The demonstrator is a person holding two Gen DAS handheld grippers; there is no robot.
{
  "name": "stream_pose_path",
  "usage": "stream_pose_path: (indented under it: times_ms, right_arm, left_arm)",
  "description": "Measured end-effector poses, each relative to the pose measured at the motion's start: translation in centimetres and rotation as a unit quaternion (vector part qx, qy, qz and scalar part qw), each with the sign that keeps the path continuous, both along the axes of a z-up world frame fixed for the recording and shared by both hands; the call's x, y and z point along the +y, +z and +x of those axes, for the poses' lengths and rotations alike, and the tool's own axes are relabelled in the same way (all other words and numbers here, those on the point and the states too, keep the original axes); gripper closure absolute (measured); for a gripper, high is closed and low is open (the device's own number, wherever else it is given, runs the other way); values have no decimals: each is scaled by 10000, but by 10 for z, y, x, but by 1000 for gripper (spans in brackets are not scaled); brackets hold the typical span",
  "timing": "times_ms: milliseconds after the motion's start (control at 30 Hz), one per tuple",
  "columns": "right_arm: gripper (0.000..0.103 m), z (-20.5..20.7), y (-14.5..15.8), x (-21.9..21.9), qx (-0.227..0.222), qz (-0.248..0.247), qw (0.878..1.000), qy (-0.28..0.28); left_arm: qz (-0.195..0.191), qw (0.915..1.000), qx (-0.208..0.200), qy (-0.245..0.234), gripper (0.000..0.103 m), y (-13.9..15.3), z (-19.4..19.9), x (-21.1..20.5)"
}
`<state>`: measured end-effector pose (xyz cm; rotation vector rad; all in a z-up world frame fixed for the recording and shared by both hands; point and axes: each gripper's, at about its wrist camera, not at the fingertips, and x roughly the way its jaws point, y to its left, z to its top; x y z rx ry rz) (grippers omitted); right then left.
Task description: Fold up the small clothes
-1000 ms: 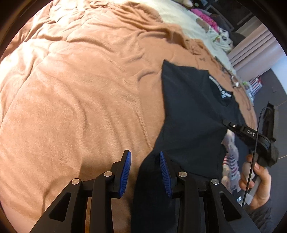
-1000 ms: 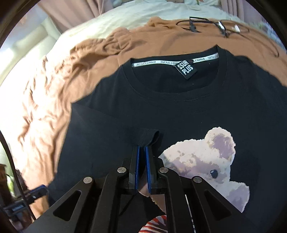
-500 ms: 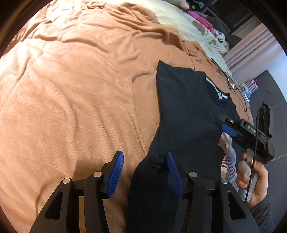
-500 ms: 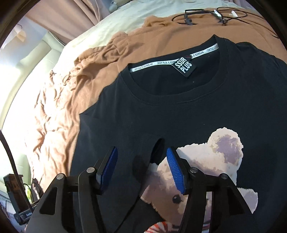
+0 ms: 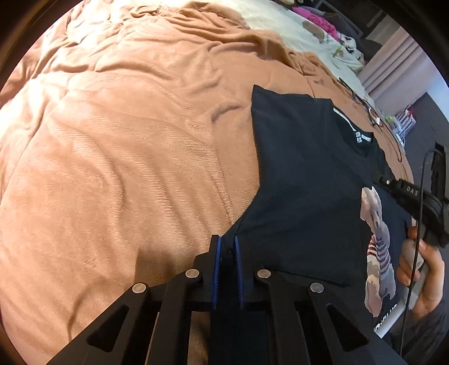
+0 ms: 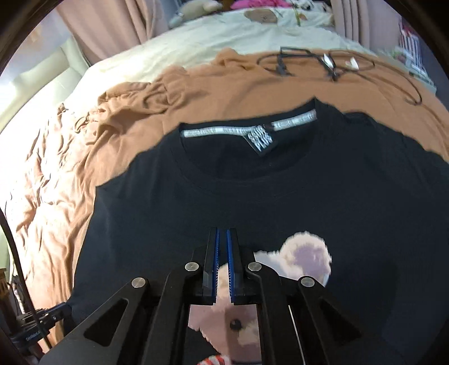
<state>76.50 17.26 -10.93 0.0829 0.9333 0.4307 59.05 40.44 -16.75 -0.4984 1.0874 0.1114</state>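
A black T-shirt [image 5: 303, 182] with a bear print [image 6: 303, 250] lies flat, front up, on a brown blanket [image 5: 126, 154]. Its collar and label [image 6: 261, 137] point away from the right wrist camera. My left gripper [image 5: 226, 241] is shut on the shirt's side edge, near where the sleeve meets the body. My right gripper [image 6: 223, 233] hovers shut over the chest, just above the bear's head, with no fabric showing between its tips. In the left wrist view the right gripper [image 5: 384, 179] reaches over the shirt from the right, held by a hand [image 5: 421, 269].
The blanket is wrinkled and bunched toward the far left [image 6: 134, 95]. Black cables [image 6: 322, 61] lie on it beyond the collar. A cream sheet [image 6: 196, 50] with soft toys and pink clothes [image 6: 252, 4] lies further back. Curtains [image 6: 112, 28] hang behind.
Both grippers were open half a second ago and are now shut. The left one closed on the shirt's side edge. The right one let go of a pinched fold a second ago.
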Motion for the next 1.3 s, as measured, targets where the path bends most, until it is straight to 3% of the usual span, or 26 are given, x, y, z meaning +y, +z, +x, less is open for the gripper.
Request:
stream_pose_path:
  times_ms: [200,333,567,733,933,1033,1100,1300]
  right_arm:
    - [99,-33,17,14,-174,174,9970,729]
    - [98,-62,7,41,27,-31,9894,1452]
    - [98,-98,-15,72,299,-432,9760,2113]
    - [98,-110,-22,74,293,-715,9705,2284]
    - [98,-125,-13,56,508,-665,9704,2267]
    - [98,-134,3,40,390,-634,9739,2145]
    - [98,-140,17,24,293,-601,9758,2083]
    - [98,-164,56,-20,-68,-656,9793,1913]
  left_arm:
    - [-128,9999,43,84,92,4,-10,3]
    - [-193,9997,-13,141,92,12,-16,3]
    - [-127,9998,-53,160,92,27,-32,3]
    - [-145,9995,-90,251,92,38,-45,4]
    - [-146,9995,-159,232,91,55,-60,-10]
    - [-23,9996,-192,204,80,68,-67,-21]
    - [96,9994,-266,214,66,78,-71,-28]
    - [250,9978,-545,279,38,105,-79,-53]
